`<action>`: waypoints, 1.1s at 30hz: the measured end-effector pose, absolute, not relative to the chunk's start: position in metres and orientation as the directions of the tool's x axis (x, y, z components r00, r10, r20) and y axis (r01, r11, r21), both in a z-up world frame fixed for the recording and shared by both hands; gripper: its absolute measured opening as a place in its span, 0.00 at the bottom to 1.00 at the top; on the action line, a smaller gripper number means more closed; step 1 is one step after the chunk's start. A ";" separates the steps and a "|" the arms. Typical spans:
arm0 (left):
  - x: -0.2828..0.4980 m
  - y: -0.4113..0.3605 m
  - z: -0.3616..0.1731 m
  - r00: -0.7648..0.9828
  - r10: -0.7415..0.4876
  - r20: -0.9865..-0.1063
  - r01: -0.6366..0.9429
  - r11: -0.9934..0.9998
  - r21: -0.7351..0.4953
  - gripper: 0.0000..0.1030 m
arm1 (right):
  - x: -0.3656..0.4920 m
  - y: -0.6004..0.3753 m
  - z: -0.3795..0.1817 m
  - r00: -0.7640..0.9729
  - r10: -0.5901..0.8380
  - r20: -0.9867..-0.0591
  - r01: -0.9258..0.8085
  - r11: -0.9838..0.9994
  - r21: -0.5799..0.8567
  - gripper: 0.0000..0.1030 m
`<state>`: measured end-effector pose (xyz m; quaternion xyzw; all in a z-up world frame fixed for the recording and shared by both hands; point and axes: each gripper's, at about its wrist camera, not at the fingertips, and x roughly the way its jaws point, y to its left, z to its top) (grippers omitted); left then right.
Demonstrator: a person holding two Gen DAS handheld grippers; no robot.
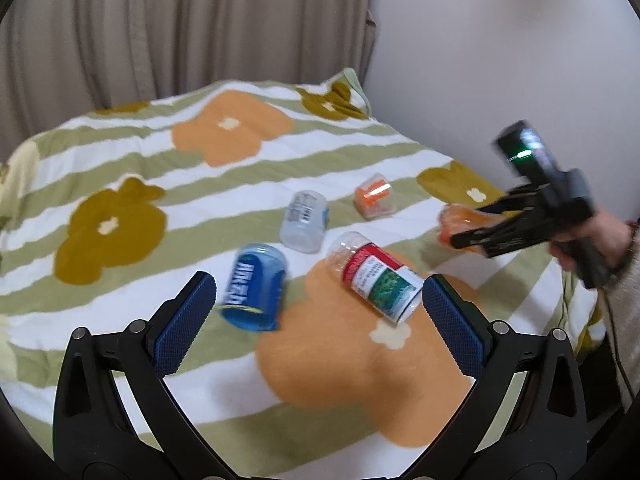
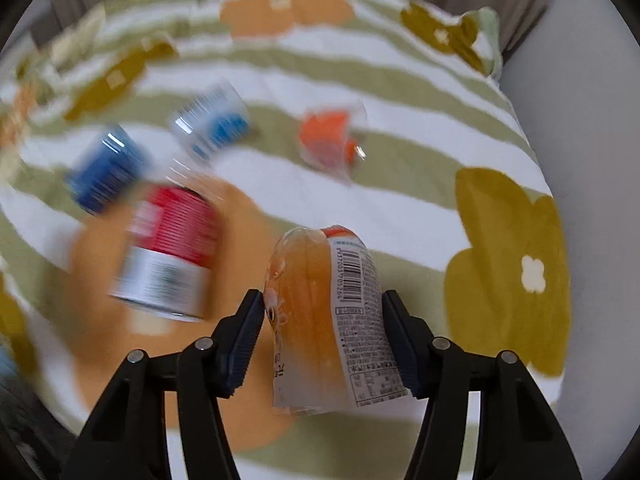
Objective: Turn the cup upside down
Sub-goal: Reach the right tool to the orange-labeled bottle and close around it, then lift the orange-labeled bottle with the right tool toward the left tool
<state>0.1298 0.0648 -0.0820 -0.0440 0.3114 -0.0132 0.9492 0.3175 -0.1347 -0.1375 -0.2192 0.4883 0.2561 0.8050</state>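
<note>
My right gripper (image 2: 322, 336) is shut on an orange-tinted clear cup (image 2: 320, 320) with a white barcode label, held in the air above the bed, its closed end pointing away from me. In the left wrist view that same cup (image 1: 456, 220) shows at the right, between the right gripper's fingers (image 1: 480, 236). My left gripper (image 1: 316, 316) hangs open above the blanket, with nothing between its blue pads. Just ahead of it lie a blue cup (image 1: 256, 288) and a red-and-green labelled cup (image 1: 376, 276), both on their sides.
A flowered, green-striped blanket (image 1: 340, 380) covers the bed. A clear cup with a blue label (image 1: 304, 220) and a small orange cup (image 1: 374, 196) sit farther back. Curtains (image 1: 180, 28) hang behind and a white wall (image 1: 500, 40) stands at the right. A person's hand (image 1: 592, 240) holds the right gripper.
</note>
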 end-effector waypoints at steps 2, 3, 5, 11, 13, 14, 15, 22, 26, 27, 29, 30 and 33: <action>0.119 0.070 -0.078 0.814 -0.037 -0.580 -0.019 0.996 -0.090 1.00 | 0.286 -0.129 -0.121 0.412 0.250 -0.876 -0.616 0.785 -0.066 0.54; 0.113 0.074 -0.077 0.818 -0.028 -0.575 -0.028 0.996 -0.089 1.00 | 0.269 -0.123 -0.117 0.415 0.278 -0.866 -0.616 0.786 -0.043 0.54; 0.102 0.079 -0.076 0.823 -0.010 -0.568 -0.045 0.995 -0.084 1.00 | 0.240 -0.109 -0.118 0.418 0.324 -0.849 -0.625 0.781 -0.010 0.54; 0.073 0.090 -0.076 0.825 0.005 -0.566 -0.075 0.992 -0.100 1.00 | 0.183 -0.061 -0.159 0.413 0.379 -0.828 -0.627 0.778 0.043 0.54; 0.065 0.095 -0.077 0.823 0.009 -0.569 -0.083 0.991 -0.105 1.00 | 0.177 -0.049 -0.174 0.428 0.366 -0.826 -0.609 0.793 0.035 0.54; 0.060 0.097 -0.078 0.820 0.014 -0.573 -0.090 0.990 -0.105 1.00 | 0.177 -0.044 -0.183 0.431 0.351 -0.831 -0.597 0.802 0.029 0.54; 0.057 0.099 -0.078 0.818 0.015 -0.575 -0.094 0.990 -0.108 1.00 | 0.177 -0.038 -0.190 0.433 0.334 -0.837 -0.588 0.808 0.018 0.54; 0.040 0.109 -0.078 0.814 0.034 -0.579 -0.119 0.987 -0.108 1.00 | 0.177 -0.024 -0.217 0.437 0.282 -0.854 -0.581 0.813 -0.030 0.54; 0.039 0.113 -0.078 0.813 0.029 -0.581 -0.126 0.984 -0.127 1.00 | 0.178 -0.024 -0.220 0.423 0.282 -0.861 -0.589 0.808 -0.025 0.55; 0.039 0.113 -0.078 0.813 0.027 -0.582 -0.126 0.983 -0.131 1.00 | 0.177 -0.023 -0.221 0.417 0.289 -0.862 -0.592 0.806 -0.016 0.56; 0.040 0.113 -0.079 0.811 0.021 -0.584 -0.125 0.982 -0.138 1.00 | 0.178 -0.025 -0.223 0.385 0.314 -0.868 -0.597 0.802 0.026 0.75; 0.041 0.112 -0.079 0.810 0.017 -0.586 -0.123 0.982 -0.143 1.00 | 0.177 -0.026 -0.222 0.388 0.326 -0.862 -0.594 0.804 0.036 0.81; 0.044 0.109 -0.080 0.803 0.004 -0.595 -0.120 0.980 -0.156 1.00 | 0.173 -0.035 -0.218 0.424 0.359 -0.832 -0.583 0.811 0.053 1.00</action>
